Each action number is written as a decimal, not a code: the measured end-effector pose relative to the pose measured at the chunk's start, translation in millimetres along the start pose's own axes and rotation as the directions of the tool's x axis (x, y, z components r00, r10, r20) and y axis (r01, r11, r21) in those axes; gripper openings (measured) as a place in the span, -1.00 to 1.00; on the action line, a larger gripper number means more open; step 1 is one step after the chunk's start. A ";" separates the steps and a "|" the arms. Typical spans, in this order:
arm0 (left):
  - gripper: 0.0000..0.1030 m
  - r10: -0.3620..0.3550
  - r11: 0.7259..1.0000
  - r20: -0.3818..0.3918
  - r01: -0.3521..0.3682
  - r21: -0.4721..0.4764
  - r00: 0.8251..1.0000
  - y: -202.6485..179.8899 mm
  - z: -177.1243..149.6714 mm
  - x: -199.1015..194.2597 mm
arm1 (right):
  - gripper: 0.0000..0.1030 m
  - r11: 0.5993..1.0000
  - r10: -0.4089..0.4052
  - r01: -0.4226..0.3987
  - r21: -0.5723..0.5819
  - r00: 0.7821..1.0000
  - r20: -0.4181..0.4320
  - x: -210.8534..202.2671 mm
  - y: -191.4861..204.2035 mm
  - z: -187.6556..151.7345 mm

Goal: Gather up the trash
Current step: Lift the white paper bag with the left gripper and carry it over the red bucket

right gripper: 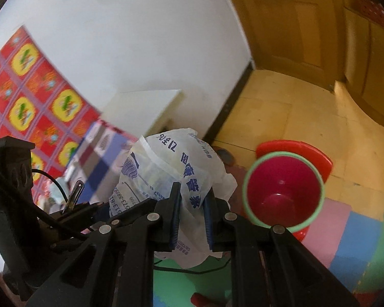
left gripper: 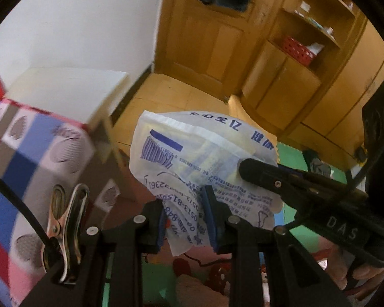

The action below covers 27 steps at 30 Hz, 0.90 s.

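Holding a crumpled white plastic bag [left gripper: 192, 163] in the air, both grippers are clamping it at once: the left gripper [left gripper: 185, 220] is pinching its lower edge between closed fingers, and the right gripper [right gripper: 192, 217] is squeezing a bunched fold. A red bin [right gripper: 284, 192] with a green rim is sitting open just right of the right fingers. To do this well, I'd be releasing the left side first, then swinging the bag fully over the bin mouth before opening the right, keeping the loose tail inside the rim.

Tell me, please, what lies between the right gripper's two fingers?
In the right wrist view, the white plastic bag is pinched between the right gripper fingers.
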<state>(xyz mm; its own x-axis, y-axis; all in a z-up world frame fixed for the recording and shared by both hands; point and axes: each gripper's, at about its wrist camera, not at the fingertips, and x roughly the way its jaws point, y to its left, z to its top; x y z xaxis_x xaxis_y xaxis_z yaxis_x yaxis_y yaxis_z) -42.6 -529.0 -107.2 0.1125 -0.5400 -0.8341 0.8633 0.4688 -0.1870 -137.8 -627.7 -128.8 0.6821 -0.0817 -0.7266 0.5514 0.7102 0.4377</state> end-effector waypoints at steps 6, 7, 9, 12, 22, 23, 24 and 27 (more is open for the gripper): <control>-0.50 -0.052 0.999 -0.060 0.053 0.006 0.997 -12.9 6.5 58.8 | -0.65 0.997 -0.055 0.057 0.051 0.998 -0.032 26.6 -48.2 2.0; -0.50 -0.059 0.998 -0.074 0.060 0.004 0.996 -16.0 7.7 70.3 | -0.65 0.996 -0.061 0.064 0.061 0.997 -0.039 31.5 -57.3 2.0; -0.50 -0.062 0.998 -0.094 0.063 0.006 0.994 -19.4 9.8 89.1 | -0.65 0.994 -0.069 0.073 0.078 0.996 -0.053 41.7 -70.7 3.7; -0.50 -0.052 0.998 -0.124 0.054 0.015 0.991 -25.6 11.6 116.1 | -0.65 0.990 -0.085 0.092 0.104 0.993 -0.077 57.2 -89.9 2.0; -0.50 -0.028 0.997 -0.184 0.040 0.059 0.982 -32.7 12.2 192.2 | -0.65 0.974 -0.130 0.151 0.169 0.983 -0.129 102.9 -145.2 -0.5; -0.50 -0.027 0.997 -0.189 0.039 0.060 0.982 -35.0 12.2 196.8 | -0.65 0.973 -0.135 0.157 0.172 0.982 -0.133 106.3 -149.5 -1.1; -0.50 -0.023 0.997 -0.194 0.036 0.064 0.981 -35.6 11.2 202.0 | -0.65 0.971 -0.140 0.163 0.173 0.981 -0.137 109.5 -153.3 -1.7; -0.50 -0.008 0.997 -0.209 0.023 0.071 0.978 -39.8 9.7 214.9 | -0.65 0.968 -0.160 0.185 0.170 0.976 -0.149 115.4 -163.5 -3.1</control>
<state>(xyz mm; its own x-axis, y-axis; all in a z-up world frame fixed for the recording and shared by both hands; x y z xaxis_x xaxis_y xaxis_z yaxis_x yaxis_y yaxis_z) -48.0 -670.4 -274.0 0.0003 -0.3856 -0.9226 0.8982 0.4056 -0.1692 -150.8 -751.0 -285.9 0.5056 -0.0892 -0.8582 0.7416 0.5533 0.3793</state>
